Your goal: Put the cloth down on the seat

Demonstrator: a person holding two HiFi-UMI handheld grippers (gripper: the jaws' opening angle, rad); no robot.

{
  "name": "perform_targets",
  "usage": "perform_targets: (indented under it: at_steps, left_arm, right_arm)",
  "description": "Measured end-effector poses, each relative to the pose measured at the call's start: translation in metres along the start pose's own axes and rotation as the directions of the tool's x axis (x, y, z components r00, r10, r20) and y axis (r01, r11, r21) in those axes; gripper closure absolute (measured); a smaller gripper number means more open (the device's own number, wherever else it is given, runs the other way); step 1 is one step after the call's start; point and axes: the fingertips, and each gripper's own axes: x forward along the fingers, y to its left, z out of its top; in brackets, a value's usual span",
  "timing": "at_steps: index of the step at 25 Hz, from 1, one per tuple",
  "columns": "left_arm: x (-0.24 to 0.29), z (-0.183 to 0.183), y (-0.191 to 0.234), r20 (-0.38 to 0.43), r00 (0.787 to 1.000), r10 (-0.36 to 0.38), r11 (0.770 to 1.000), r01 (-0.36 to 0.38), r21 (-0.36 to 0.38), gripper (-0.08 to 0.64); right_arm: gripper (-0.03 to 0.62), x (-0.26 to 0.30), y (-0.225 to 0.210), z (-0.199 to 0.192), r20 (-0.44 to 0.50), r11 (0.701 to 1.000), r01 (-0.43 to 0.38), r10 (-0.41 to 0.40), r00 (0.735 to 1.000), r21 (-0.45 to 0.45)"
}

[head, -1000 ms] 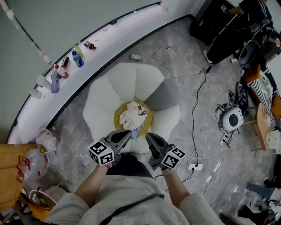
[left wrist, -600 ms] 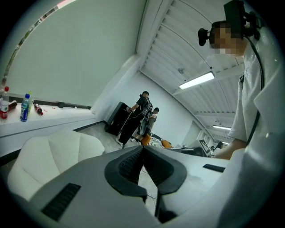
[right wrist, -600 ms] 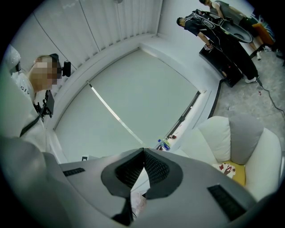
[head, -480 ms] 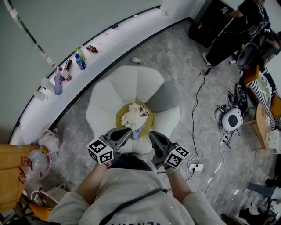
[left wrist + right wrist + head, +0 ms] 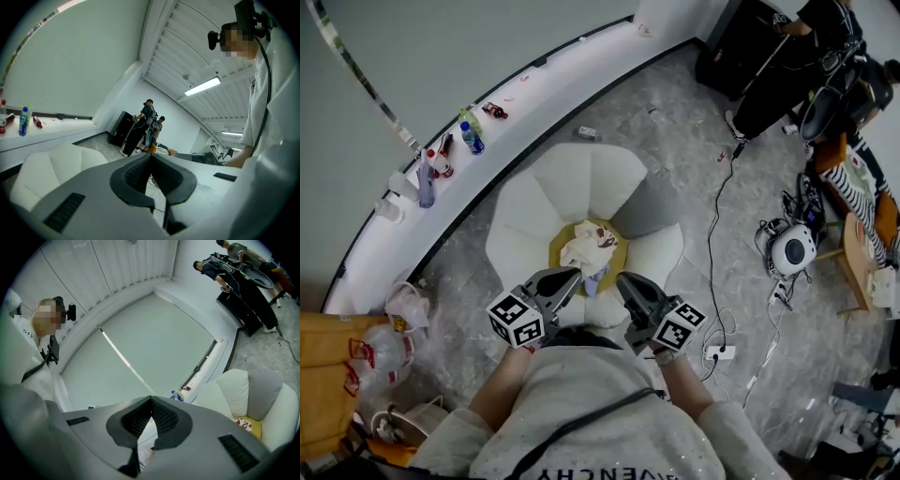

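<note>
A crumpled white cloth with red print lies on the yellow centre of the white flower-shaped seat. My left gripper hovers just short of the seat's near edge, jaws shut with nothing between them. My right gripper hangs beside it, also shut and empty. In the left gripper view the shut jaw tips point level past a white seat petal. The right gripper view shows its shut tips, and the seat with a corner of the cloth at the lower right.
Bottles stand on the curved white ledge behind the seat. A cable runs over the floor to a power strip on the right. People stand at the far right by dark equipment. Plastic bags lie at the left.
Both grippers have lifted a little, away from the seat, still shut. The cloth stays where it was on the yellow centre.
</note>
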Motion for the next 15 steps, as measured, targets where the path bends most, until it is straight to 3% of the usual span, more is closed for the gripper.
perform_targets:
  at_steps: [15]
  left_arm:
    - [-0.021,0.005,0.007,0.018,0.998,0.06,0.998,-0.061,0.01,0.546]
  right_arm:
    - [0.574,-0.013,0.001,0.003,0.024,1.0,0.009,-0.01,1.0,0.017]
